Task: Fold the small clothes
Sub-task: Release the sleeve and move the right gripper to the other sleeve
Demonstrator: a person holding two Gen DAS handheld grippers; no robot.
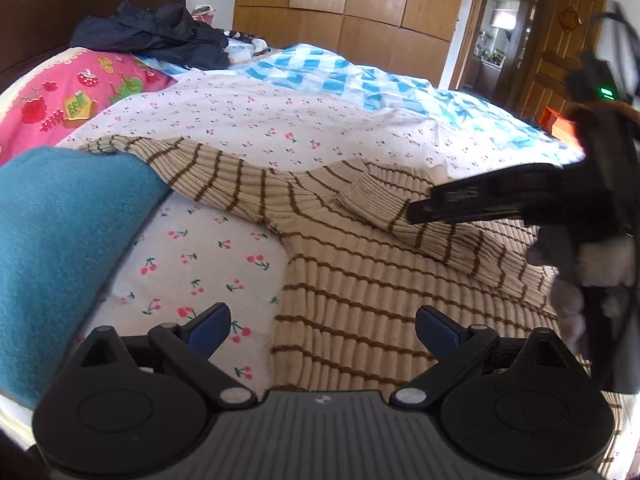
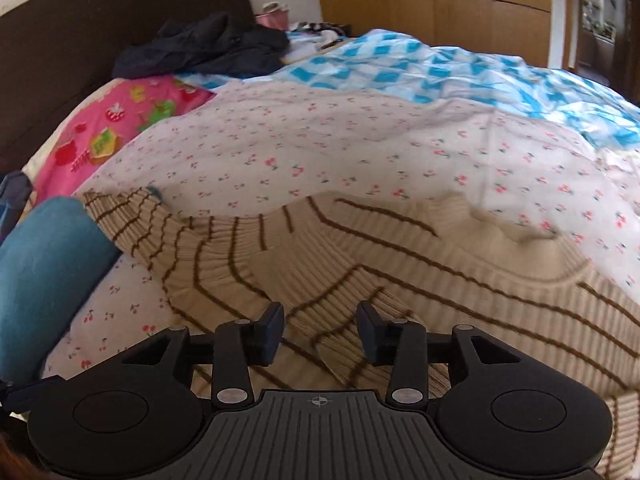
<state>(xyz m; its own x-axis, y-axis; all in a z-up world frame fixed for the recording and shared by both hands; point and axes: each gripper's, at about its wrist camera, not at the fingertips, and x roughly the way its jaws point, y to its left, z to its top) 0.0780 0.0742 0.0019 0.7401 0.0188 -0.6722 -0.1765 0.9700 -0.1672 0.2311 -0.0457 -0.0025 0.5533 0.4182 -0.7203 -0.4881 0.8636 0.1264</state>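
Observation:
A beige sweater with thin brown stripes [image 1: 360,280] lies flat on the cherry-print sheet [image 1: 224,120]. Its right sleeve [image 1: 424,224] is folded across the body. Its left sleeve [image 1: 192,168] stretches out toward a teal cloth. My left gripper [image 1: 322,330] is open and empty over the sweater's lower left edge. My right gripper [image 2: 320,334] is open over the folded sleeve [image 2: 324,312], with sleeve cloth between the fingers but not pinched. It also shows in the left wrist view [image 1: 460,204] at the sleeve cuff.
A teal cloth [image 1: 60,248] lies at the left and covers the left sleeve's end. A pink printed pillow [image 1: 60,100], a dark jacket [image 1: 160,36] and a blue checked quilt [image 1: 340,76] lie farther back. Wooden wardrobes [image 1: 360,0] stand behind the bed.

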